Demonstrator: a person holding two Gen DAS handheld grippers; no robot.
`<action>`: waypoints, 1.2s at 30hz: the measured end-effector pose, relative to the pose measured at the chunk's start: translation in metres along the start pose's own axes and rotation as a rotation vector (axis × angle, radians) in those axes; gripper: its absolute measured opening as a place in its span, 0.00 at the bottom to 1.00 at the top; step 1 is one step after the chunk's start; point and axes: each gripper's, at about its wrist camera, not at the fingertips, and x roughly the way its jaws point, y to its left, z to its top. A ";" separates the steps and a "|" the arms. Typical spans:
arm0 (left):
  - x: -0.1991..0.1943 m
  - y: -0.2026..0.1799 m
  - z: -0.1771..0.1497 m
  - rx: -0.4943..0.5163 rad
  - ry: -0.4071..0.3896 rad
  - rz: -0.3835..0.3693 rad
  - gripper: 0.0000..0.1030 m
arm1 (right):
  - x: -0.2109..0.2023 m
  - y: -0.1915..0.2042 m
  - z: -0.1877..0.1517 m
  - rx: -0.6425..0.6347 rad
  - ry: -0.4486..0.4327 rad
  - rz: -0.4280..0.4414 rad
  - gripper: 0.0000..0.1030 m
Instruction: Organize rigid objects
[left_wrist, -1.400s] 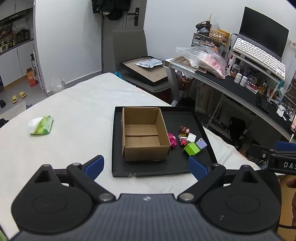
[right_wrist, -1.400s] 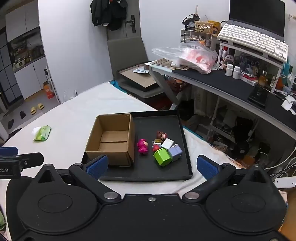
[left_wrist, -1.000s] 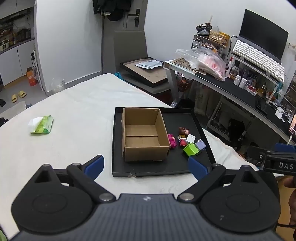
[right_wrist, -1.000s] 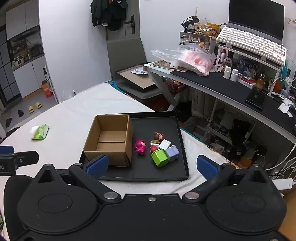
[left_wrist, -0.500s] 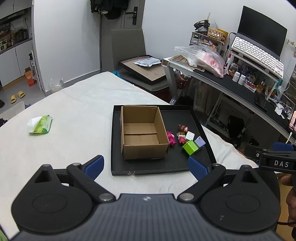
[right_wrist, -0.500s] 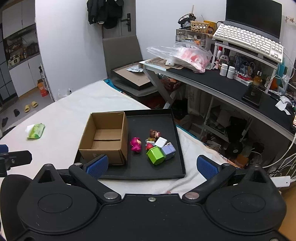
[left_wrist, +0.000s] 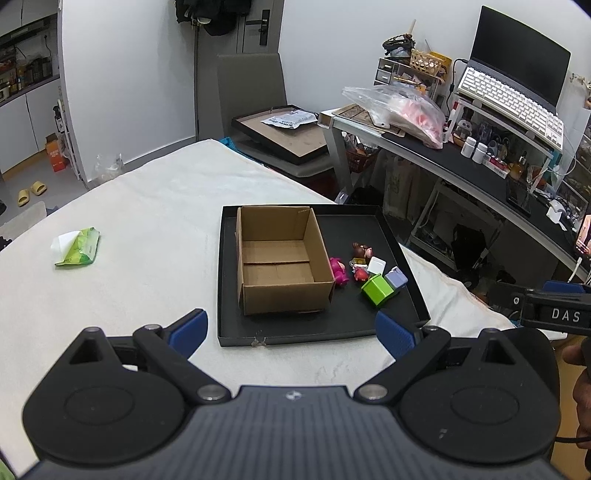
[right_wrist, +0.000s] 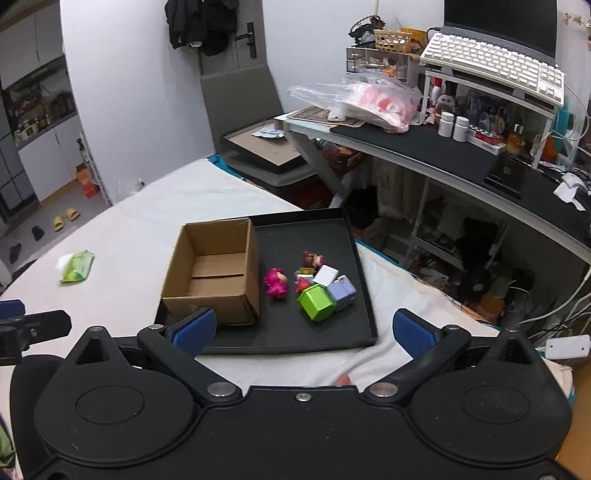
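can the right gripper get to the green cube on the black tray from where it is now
Probably yes. The right gripper is open and empty, and the green plastic cube sits on the black tray ahead with nothing over it. The lilac block touching its side and the red figure could crowd a finger.

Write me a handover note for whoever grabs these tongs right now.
Left tongs and right tongs: both open, empty, hovering short of the black tray.
Cardboard box stands on the tray's left side, empty.
Toys lie loose to its right: pink figure, green block, lavender block, white block, brown figure.
Done: nothing boxed yet.
Left: probably move every toy into the box.
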 end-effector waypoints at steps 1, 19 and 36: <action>0.000 0.000 0.000 -0.001 -0.001 0.000 0.94 | 0.000 0.000 0.000 0.000 -0.001 0.001 1.00; 0.002 0.000 0.002 0.004 0.006 0.002 0.94 | 0.001 -0.003 -0.001 0.008 0.003 0.004 1.00; 0.003 -0.001 0.001 0.003 0.006 0.000 0.94 | 0.003 -0.003 -0.002 0.001 0.001 0.001 1.00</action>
